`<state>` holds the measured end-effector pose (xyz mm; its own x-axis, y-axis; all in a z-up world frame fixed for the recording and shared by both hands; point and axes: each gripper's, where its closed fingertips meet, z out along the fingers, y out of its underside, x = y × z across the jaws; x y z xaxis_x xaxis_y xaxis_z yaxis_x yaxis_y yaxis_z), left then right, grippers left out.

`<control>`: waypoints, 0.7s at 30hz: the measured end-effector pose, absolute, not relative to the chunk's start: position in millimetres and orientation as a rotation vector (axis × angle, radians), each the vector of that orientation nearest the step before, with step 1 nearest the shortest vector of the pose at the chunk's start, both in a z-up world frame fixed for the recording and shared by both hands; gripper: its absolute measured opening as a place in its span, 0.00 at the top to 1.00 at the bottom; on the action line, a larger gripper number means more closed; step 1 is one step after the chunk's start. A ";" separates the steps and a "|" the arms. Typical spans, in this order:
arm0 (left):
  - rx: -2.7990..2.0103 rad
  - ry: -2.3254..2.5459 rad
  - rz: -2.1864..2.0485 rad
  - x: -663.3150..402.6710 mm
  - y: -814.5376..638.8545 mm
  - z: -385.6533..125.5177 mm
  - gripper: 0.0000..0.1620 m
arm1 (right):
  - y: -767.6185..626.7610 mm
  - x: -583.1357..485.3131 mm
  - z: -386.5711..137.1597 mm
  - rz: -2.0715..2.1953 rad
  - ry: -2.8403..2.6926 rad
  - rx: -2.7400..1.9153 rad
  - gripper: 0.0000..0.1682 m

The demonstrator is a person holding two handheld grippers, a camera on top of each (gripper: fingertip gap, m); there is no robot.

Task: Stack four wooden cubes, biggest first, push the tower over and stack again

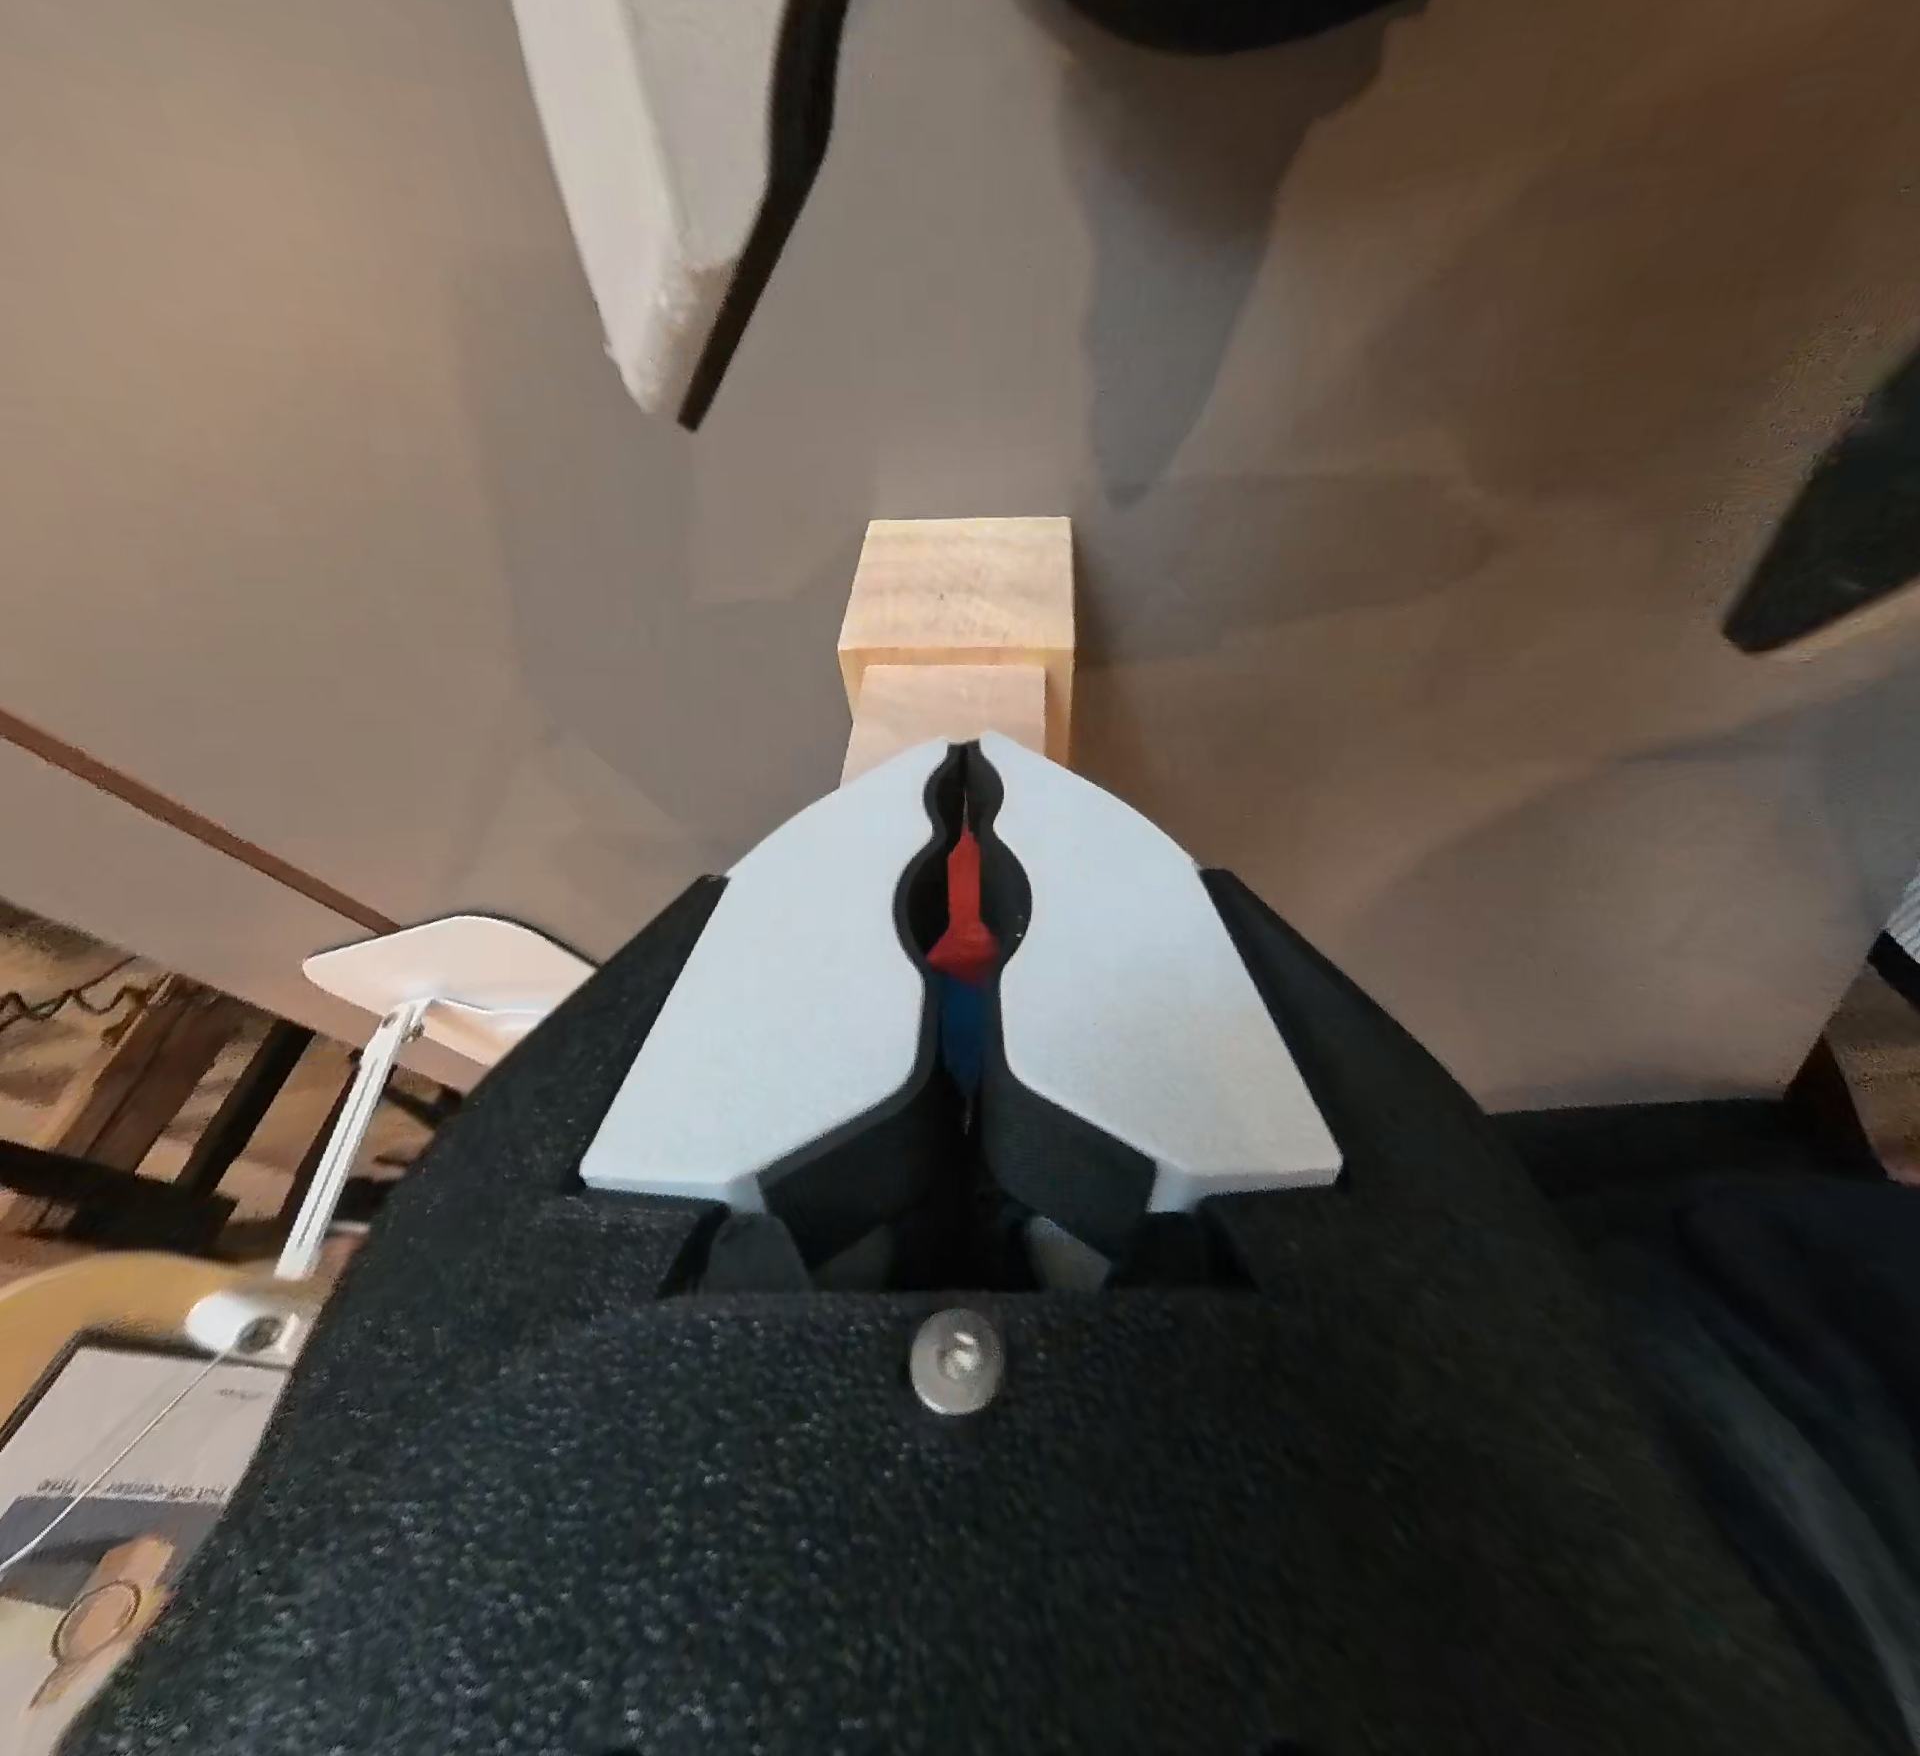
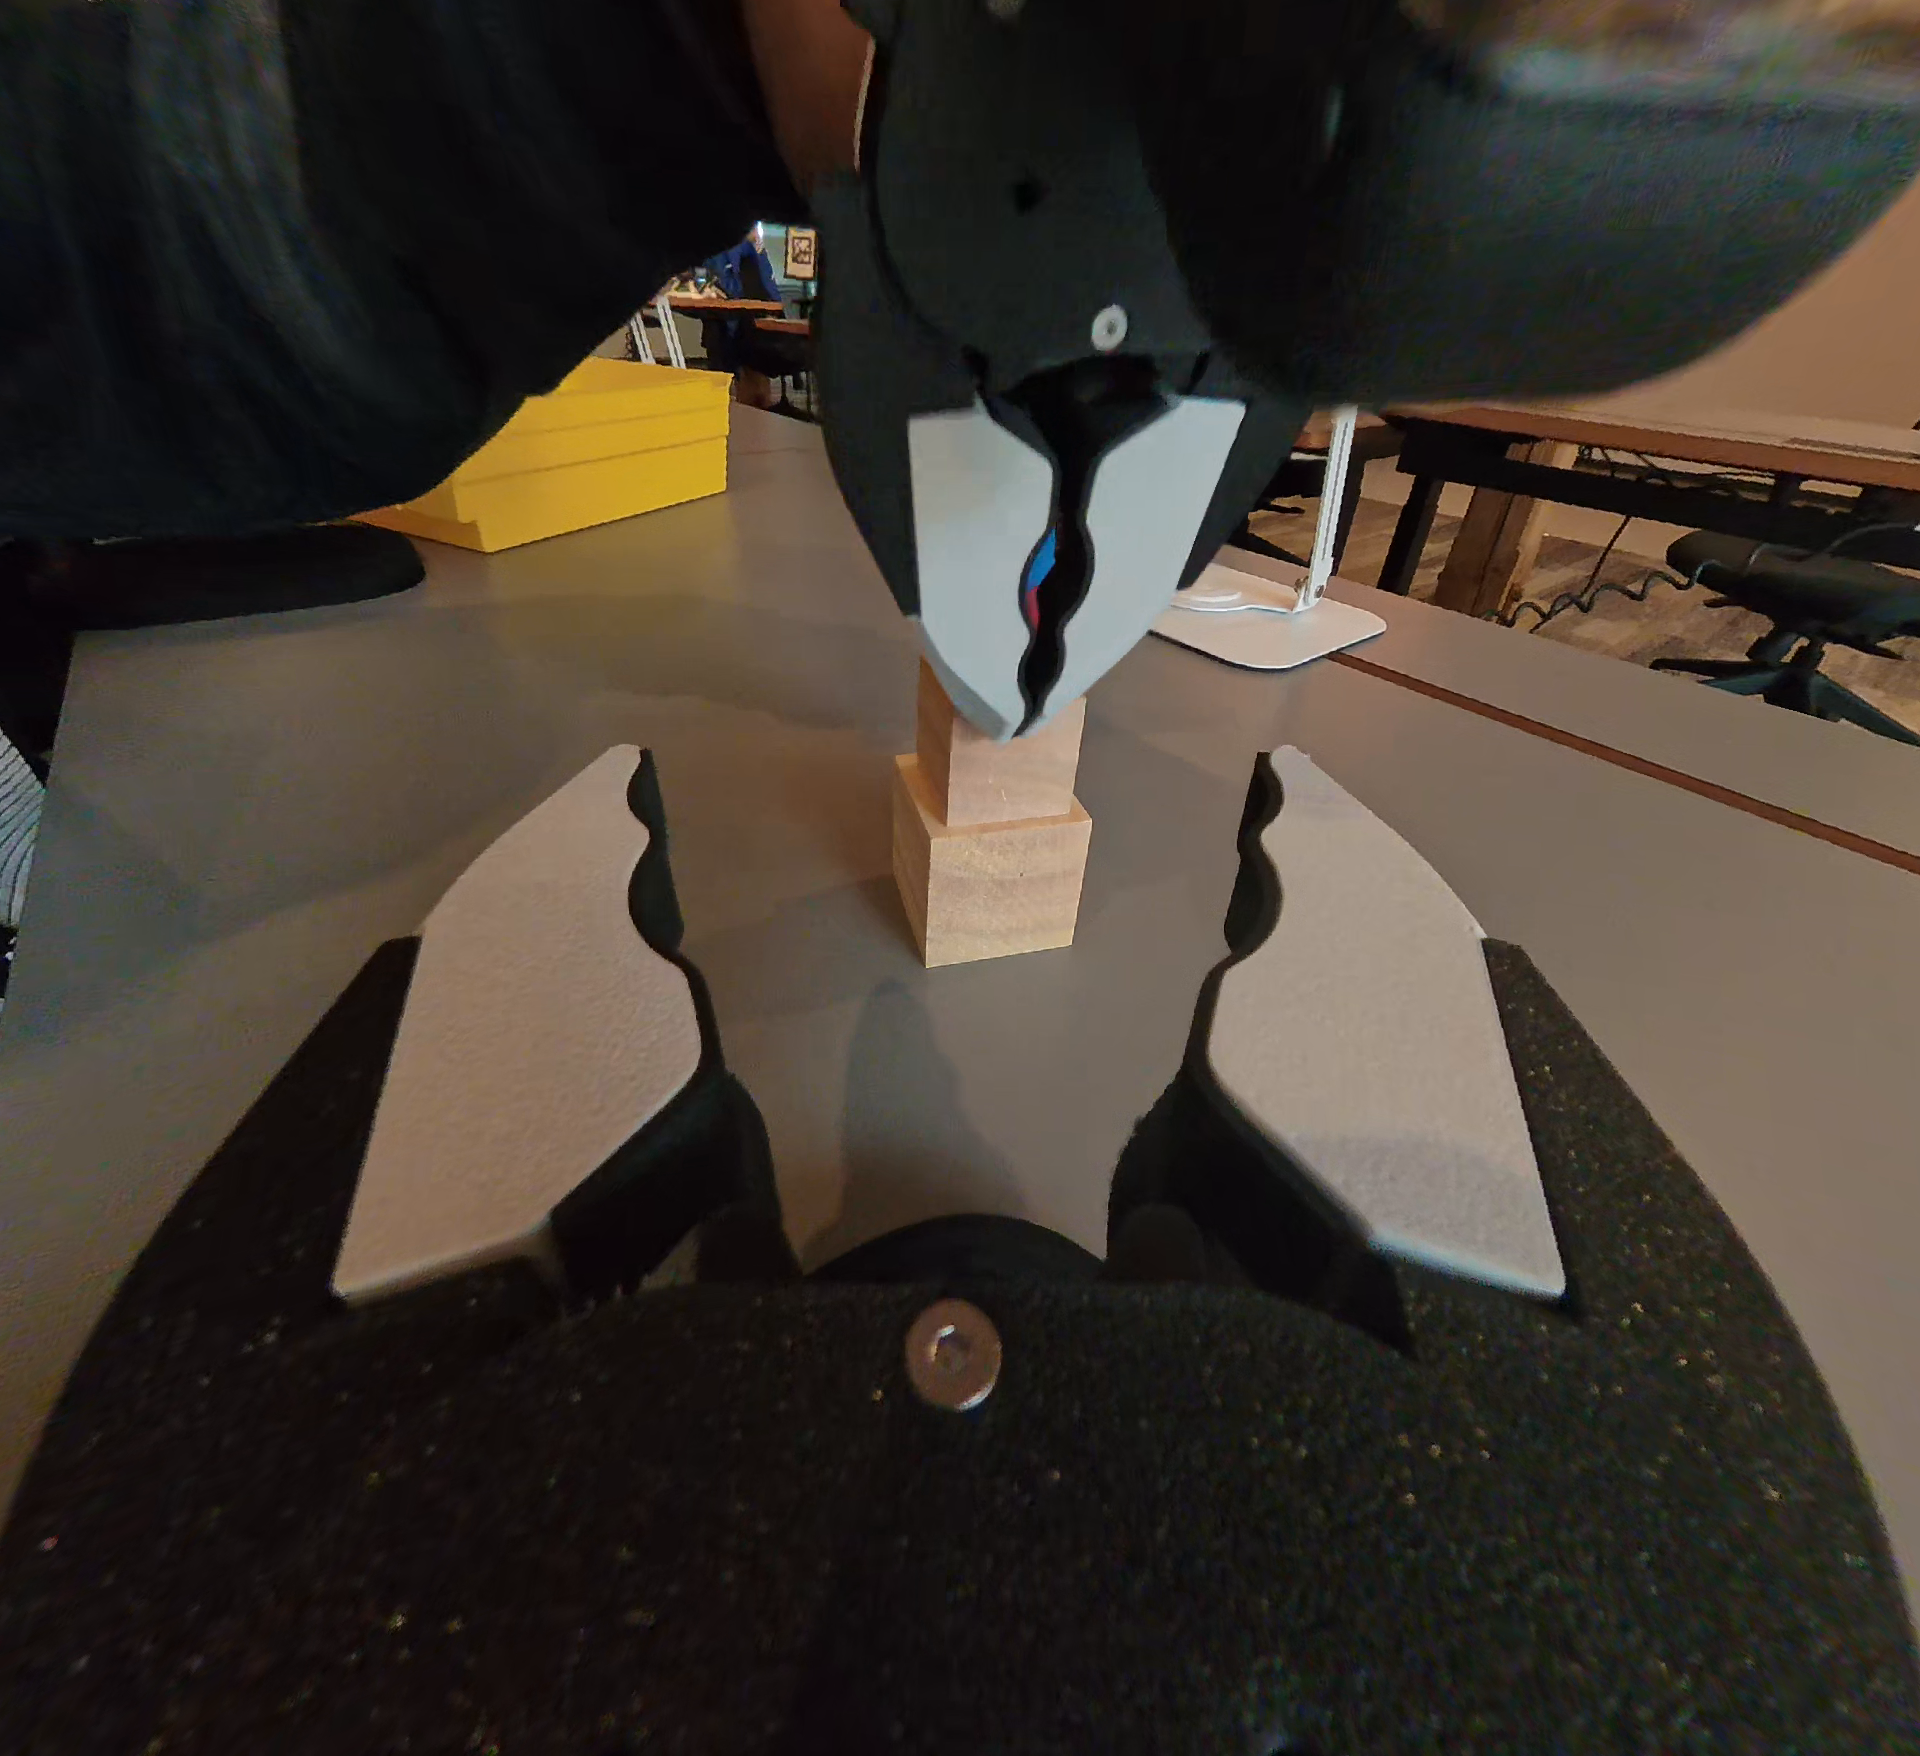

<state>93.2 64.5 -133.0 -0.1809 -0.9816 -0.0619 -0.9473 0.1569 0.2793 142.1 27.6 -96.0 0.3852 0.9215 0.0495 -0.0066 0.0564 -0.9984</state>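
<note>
Two wooden cubes stood stacked on the grey table (image 2: 364, 771): the larger cube (image 2: 992, 891) at the bottom and a smaller cube (image 2: 1003, 776) on top of it, set slightly back toward the far side. The left tool (image 2: 1023, 724) came down from above with its jaws pressed together on nothing, its closed tip touching the top of the smaller cube. In the left wrist view that same tool (image 1: 966, 750) covered most of the smaller cube (image 1: 951, 704), with the larger cube (image 1: 961, 589) showing beyond it.

The right tool (image 2: 951, 761) was held low and spread wide, empty, in front of the stack; the stack sat just beyond its tips, centred in the gap and apart from both fingers.

Bare table lay all round the stack. A yellow bin (image 2: 592, 459) sat well off to the far left, a white lamp base (image 2: 1268, 620) to the far right, and a brown seam (image 2: 1621, 756) crossed the table on the right, well clear of the cubes.
</note>
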 end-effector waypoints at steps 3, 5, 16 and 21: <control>1.916 -2.270 -0.452 90.7 68.4 -139.7 1.00 | 27.6 142.0 -96.2 0.886 -0.929 -1.320 0.38; 1.914 -2.254 -0.489 87.4 70.6 -141.2 1.00 | 27.4 141.9 -96.3 0.886 -0.931 -1.320 0.38; 1.964 -2.164 -0.501 61.4 73.7 -124.9 1.00 | 27.1 142.2 -96.1 0.885 -0.930 -1.320 0.38; 2.009 -2.159 -0.443 51.4 73.8 -119.2 1.00 | 27.3 142.2 -96.5 0.886 -0.930 -1.323 0.38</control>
<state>51.4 73.8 -119.2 -0.0853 -0.9928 -0.0837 -0.9455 0.0542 0.3210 142.2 27.3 -96.5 0.3838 0.9222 0.0478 -0.0036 0.0533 -0.9986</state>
